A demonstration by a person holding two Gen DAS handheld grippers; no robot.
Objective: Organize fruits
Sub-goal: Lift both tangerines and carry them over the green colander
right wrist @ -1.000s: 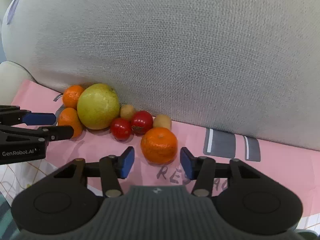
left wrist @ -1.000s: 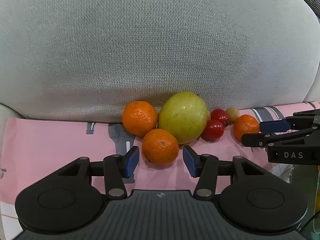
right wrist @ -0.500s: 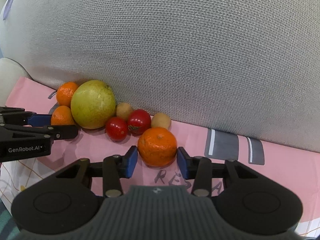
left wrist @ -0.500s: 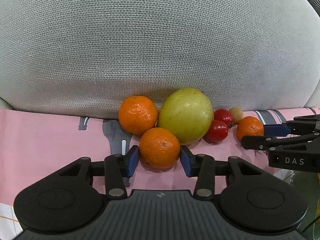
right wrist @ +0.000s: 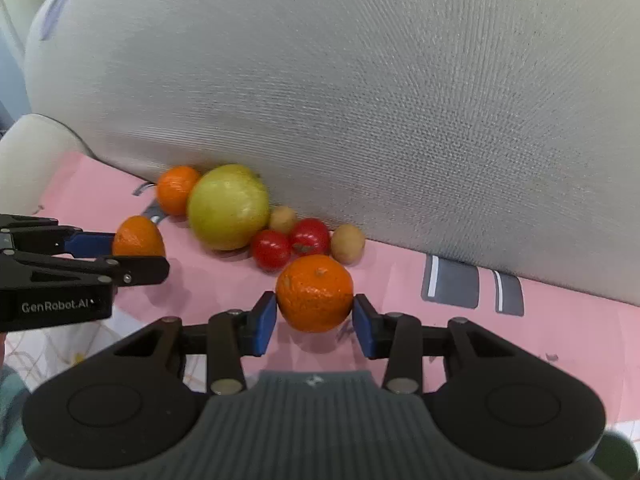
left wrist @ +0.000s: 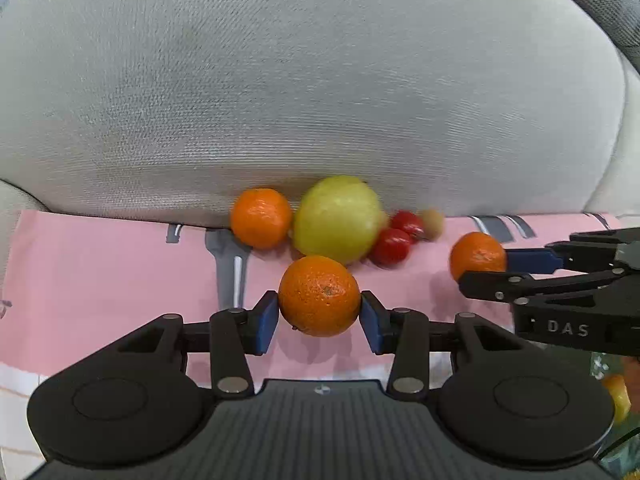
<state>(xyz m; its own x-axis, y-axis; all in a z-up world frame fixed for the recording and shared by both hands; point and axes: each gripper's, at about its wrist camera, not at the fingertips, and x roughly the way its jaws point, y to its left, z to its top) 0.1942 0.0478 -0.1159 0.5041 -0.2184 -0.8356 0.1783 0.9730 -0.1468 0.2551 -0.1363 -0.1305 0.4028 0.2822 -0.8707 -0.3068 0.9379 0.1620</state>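
Oranges are what we hold: the left gripper [left wrist: 319,316] has its pads pressed on both sides of the left orange [left wrist: 319,295], just in front of the pile on the pink cloth [left wrist: 100,280]. Further right, the right gripper [right wrist: 314,318] clamps the right orange [right wrist: 315,293]. Both seem lifted, though blur hides contact below.

My left black plastic claw [left wrist: 319,317] has blue rubber pads [left wrist: 267,322], silver pivot screws and a ribbed grey housing. My matching right black plastic claw [right wrist: 314,317] reads "DAS" on its side; the left's reads "GenRobot.AI".
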